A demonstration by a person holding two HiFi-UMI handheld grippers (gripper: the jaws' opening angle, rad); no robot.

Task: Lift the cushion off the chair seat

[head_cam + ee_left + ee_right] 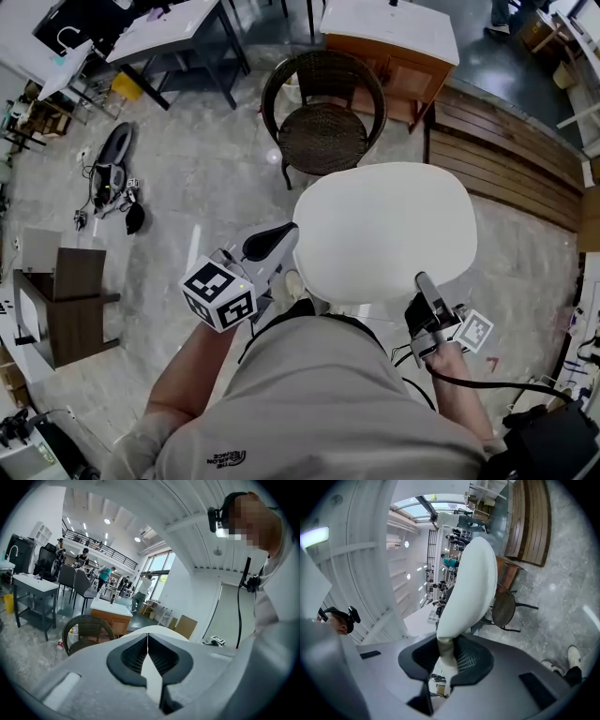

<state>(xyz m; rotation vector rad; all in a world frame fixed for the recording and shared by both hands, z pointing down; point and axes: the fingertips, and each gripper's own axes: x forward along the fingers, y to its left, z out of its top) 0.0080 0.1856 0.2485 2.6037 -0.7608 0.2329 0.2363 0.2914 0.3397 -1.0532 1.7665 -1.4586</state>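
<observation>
Jaws pinch the white cushion [384, 230] above seemingly marbled grey floor [206, 187].

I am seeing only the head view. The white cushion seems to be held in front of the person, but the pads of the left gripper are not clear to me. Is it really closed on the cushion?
Observer: Yes. In the left gripper view, the left gripper has its jaws shut on the thin edge of the cushion.
Operator: And the right one, please?
Observer: The right gripper also pinches the edge, and the edge is squashed between its pads.
Operator: Is somebody standing near the chair?
Observer: No. The left gripper view shows people only far back in the hall, beyond the wooden cabinet, and nobody beside the chair.
</observation>
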